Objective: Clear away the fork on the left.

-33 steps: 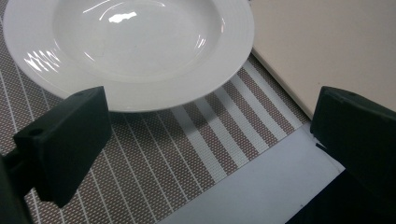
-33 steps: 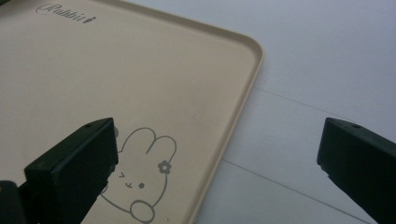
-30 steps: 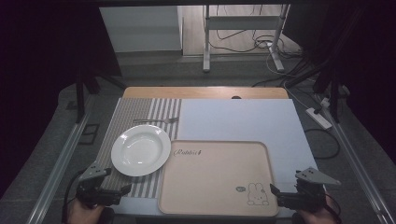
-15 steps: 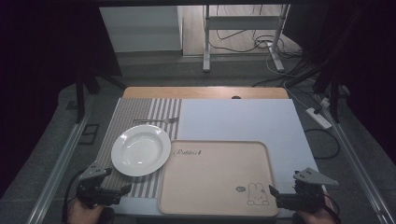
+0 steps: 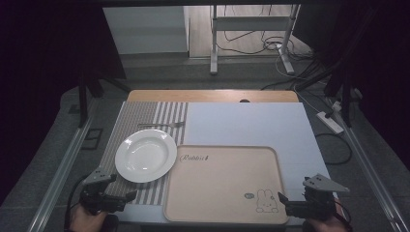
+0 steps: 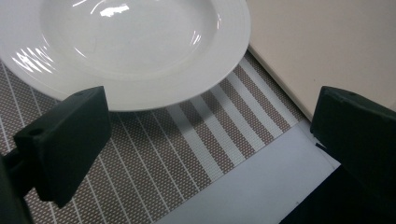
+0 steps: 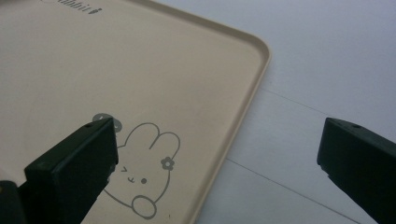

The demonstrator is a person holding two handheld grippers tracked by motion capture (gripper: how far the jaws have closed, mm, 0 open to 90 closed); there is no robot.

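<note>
A white deep plate (image 5: pixel 145 154) (image 6: pixel 135 46) rests on a striped placemat (image 5: pixel 145 118) (image 6: pixel 154 158) at the left. A beige tray (image 5: pixel 222 186) (image 7: pixel 116 70) with a rabbit drawing (image 5: pixel 265 201) (image 7: pixel 140 177) lies beside it, empty. A fork (image 5: pixel 162 125) lies on the mat behind the plate. My left gripper (image 5: pixel 126 197) (image 6: pixel 210 144) hovers open at the front left, just short of the plate's near rim. My right gripper (image 5: pixel 281 202) (image 7: pixel 217 168) is open at the front right, straddling the tray's right edge near the rabbit. Nothing is between either pair of jaws.
A pale blue-white sheet (image 5: pixel 251 123) covers the table's right and far part, with a wooden strip (image 5: pixel 212 95) at the back edge. Beyond the table stand a metal frame (image 5: pixel 251 43), cables and a power strip (image 5: pixel 329 121) on the floor.
The right gripper has crept slightly left toward the tray's corner. The left gripper has barely shifted. Plate, tray and fork have not moved.
</note>
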